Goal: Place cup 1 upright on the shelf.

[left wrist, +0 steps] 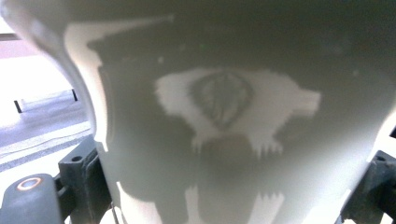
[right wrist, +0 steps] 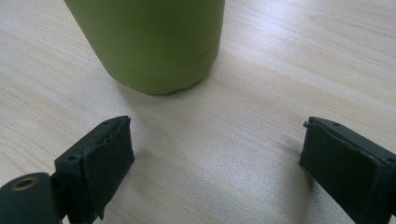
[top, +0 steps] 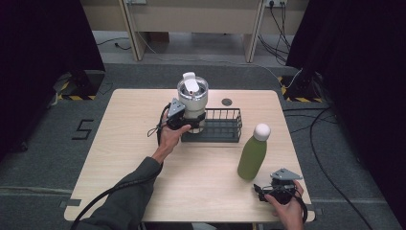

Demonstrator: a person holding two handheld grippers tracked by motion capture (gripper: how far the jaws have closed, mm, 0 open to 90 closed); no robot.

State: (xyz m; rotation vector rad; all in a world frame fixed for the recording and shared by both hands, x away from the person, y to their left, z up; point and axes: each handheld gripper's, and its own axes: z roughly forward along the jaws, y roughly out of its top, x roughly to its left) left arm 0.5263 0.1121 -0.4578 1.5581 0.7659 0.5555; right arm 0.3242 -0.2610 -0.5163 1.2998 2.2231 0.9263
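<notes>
Left gripper (top: 187,120) first: its jaws sit either side of the cream tumbler (top: 192,99), one black pad at each flank in the left gripper view, and the tumbler (left wrist: 224,121) wall presses right up against the lens there. Clamped on it, by the look of the pads hugging both sides. The grip is low on the body, near the base, with the person's left hand (top: 171,136) just behind and the sleeve running back toward the near edge of the table (top: 124,143).

Above the jaws the tumbler stands upright, its lid (top: 192,86) on top with a white flip tab raised. A pale animal-shaped print shows on its wall in the left gripper view.

Where does the tumbler's base sit? At the left end of the black wire basket (top: 225,128), which stretches away to the right of the left gripper. Whether the base is inside the basket or just over its rim, I cannot tell from here. The rest of the basket holds nothing I can make out.

Over to the right gripper (top: 277,190): jaws wide apart, nothing between them, bare wood under them in the right gripper view. Just ahead of those jaws stands the green bottle (right wrist: 149,42), upright, near but not touching. From above, the bottle (top: 253,154) carries a white cap (top: 262,131) and stands apart from the basket.
</notes>
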